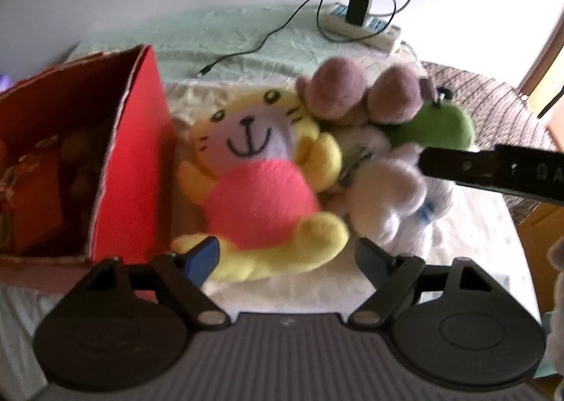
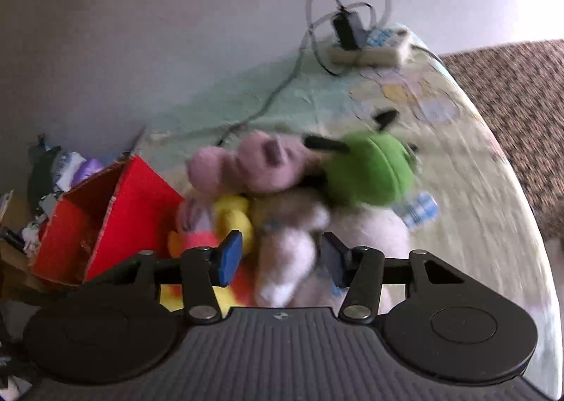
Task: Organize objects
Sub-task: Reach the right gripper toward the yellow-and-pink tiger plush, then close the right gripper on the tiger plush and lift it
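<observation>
- Plush toys heaped beside red box [image 1: 134, 154] on counter [image 2: 476, 189].
- Left hand-held gripper [image 1: 282, 256]: open, straddling yellow cat plush [image 1: 261, 189].
- Right hand-held gripper [image 2: 280, 260]: open around white plush [image 2: 289, 260].
- Risk: snagging neighbouring toys, dragging pile off edge.

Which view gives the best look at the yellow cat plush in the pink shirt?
The left wrist view: the yellow cat plush lies face up beside the red box, its face, shirt and limbs all showing. The right wrist view is blurred and catches only yellow and pink patches of it behind the white plush.
</observation>
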Tool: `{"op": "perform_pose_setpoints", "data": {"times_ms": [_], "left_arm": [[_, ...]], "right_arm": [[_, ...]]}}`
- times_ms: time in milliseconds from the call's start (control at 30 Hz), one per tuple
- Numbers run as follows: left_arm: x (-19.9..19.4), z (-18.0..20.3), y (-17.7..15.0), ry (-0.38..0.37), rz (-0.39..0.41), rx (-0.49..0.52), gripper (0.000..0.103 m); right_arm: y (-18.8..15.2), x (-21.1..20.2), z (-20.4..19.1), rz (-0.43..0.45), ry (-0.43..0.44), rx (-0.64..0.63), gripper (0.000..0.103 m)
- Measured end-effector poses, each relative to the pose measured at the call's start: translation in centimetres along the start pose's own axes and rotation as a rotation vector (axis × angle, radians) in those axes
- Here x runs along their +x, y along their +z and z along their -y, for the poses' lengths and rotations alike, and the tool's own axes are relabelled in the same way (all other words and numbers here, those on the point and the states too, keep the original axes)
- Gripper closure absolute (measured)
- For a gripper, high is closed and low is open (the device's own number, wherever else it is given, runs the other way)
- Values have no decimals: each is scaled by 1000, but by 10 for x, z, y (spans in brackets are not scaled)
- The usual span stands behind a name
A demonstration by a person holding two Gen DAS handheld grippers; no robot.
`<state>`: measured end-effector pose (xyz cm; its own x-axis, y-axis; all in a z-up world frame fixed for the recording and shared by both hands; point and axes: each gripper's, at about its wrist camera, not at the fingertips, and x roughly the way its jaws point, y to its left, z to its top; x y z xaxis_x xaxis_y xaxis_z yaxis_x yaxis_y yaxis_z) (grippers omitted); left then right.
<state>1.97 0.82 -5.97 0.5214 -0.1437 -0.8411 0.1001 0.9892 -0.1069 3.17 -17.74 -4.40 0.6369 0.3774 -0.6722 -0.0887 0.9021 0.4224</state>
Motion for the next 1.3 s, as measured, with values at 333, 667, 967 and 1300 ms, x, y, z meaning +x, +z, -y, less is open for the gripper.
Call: {"op": "perform_pose_setpoints", "data": {"times_ms": [333,667,967,1300], "left_arm": [[26,-9,-1,26,-40,-61,9],[24,-10,-21,-13,-45,-12,8],[25,-19,-29,-3,-67,-30,14],[8,-31,-47,-12,-43,-66,12]], "right_arm": [[9,52,-16,-70,125,-38,50],[-6,81,-37,-192,155,-84,55],[-11,97,-46,-230,162,-96,76],[-17,79,-48,-234,291,-24,90]]}}
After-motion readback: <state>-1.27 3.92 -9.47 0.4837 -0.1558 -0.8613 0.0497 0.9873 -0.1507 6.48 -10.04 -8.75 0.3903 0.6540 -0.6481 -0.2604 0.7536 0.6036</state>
